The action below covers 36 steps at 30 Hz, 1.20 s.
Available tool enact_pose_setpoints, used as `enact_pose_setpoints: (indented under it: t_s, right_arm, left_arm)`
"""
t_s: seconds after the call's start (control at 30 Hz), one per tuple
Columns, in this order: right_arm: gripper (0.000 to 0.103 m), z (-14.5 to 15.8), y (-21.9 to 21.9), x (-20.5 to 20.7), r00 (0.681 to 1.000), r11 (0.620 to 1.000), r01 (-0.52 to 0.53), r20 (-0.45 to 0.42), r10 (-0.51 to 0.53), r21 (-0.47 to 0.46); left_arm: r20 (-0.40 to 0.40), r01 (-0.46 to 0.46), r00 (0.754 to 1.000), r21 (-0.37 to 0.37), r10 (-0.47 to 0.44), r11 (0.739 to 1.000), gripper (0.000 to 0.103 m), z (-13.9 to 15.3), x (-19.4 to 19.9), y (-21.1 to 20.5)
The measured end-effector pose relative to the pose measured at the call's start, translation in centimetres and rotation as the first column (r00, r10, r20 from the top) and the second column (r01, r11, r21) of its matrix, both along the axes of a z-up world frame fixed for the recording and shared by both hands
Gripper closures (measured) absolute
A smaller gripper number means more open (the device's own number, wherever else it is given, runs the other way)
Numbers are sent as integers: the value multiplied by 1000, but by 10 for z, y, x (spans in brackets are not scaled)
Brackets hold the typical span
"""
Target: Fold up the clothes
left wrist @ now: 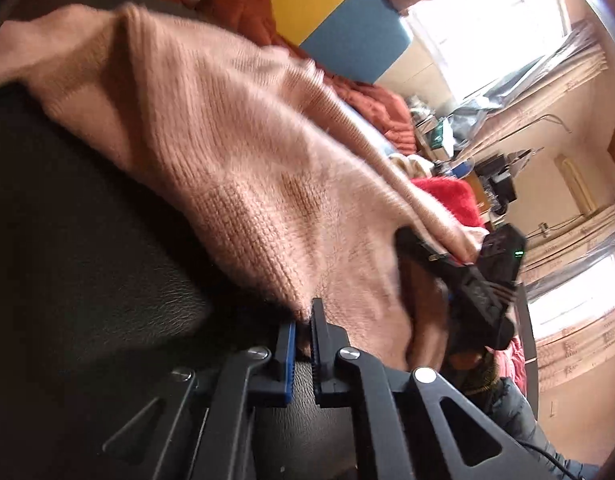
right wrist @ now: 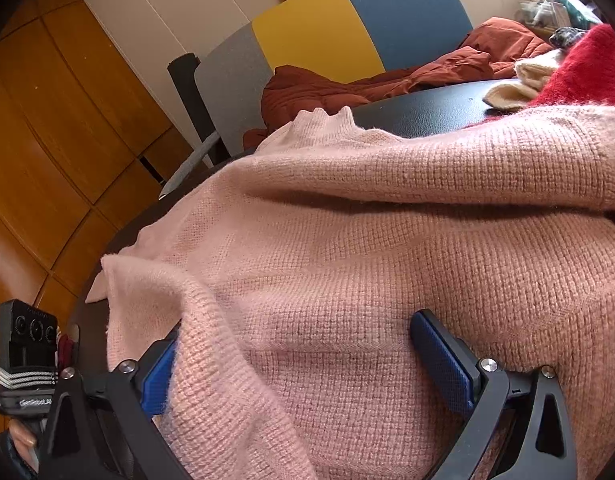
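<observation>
on the table [right wrist: 427, 116], the left gripper [left wrist: 303, 328] pinches the sweater [right wrist: 367, 248] edge. the right gripper [right wrist: 295, 364] stands wide, unclenched, over the knit. step: securing grasps; next, the right should clamp before folding.

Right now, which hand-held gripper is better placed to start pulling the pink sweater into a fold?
Left. The left hand-held gripper is shut on the pink sweater at its edge. The right hand-held gripper has open jaws, with knit bunched between them but not pinched, so it probably must close first.

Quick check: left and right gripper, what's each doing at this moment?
Left gripper: shut on an edge of the pink sweater.
Right gripper: open, jaws wide apart with the sweater lying between them.
</observation>
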State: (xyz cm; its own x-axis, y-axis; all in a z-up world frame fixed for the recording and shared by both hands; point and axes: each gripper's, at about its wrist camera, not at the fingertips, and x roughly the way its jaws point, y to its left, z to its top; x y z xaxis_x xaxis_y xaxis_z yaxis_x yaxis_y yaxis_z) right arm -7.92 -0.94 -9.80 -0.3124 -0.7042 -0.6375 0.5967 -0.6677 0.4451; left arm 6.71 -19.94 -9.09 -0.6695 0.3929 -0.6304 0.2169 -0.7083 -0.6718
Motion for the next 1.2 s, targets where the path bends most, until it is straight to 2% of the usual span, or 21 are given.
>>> enact_pose_setpoints:
  t_s: [0.1,0.2,0.3,0.37,0.47,0.6,0.7,0.77,0.87,0.97,1.07,1.2]
  right_arm:
    - [0,4,-5,7,1000,1000,-17,11,17,24]
    - [0,11,-16,20,993,995,-99,70,96,29]
    - [0,16,-29,38,961,977,-210,176,213,-33]
    - [0,19,-38,57,941,961,-270,195,277,-60]
    - [0,20,-47,87,907,933,-352,219,361,-82]
    - [0,20,-54,129,839,876,-476,256,480,-85]
    - [0,21,-52,150,828,853,-521,231,511,-21]
    - [0,22,-50,153,843,857,-515,201,500,30]
    - [0,26,-47,146,891,886,-450,124,437,113]
    - [0,26,-51,128,937,912,-344,11,350,222]
    - [0,23,-62,107,949,913,-266,-85,304,309]
    - [0,19,-78,79,943,900,-154,-210,257,408]
  left_arm:
    - [-68,4,998,20,-2,1000,99,23,27,-12]
    - [-136,14,991,13,-12,1000,99,50,62,-27]
    - [-167,8,986,1,-8,1000,99,69,97,-44]
    - [-177,0,984,-12,-2,1000,99,80,125,-56]
    - [-164,-6,986,-58,-4,998,99,91,168,-67]
    - [-102,10,995,-106,-21,994,99,87,210,-70]
    - [-84,-45,996,-116,36,992,99,81,225,-83]
    - [-81,-93,993,-119,84,988,95,77,230,-92]
    - [-101,-146,986,-147,132,978,83,73,205,-97]
    - [-99,-170,983,-174,155,970,78,63,162,-91]
    - [-80,-196,980,-237,182,951,76,49,108,-75]
    - [-66,-221,975,-308,211,926,69,34,56,-73]
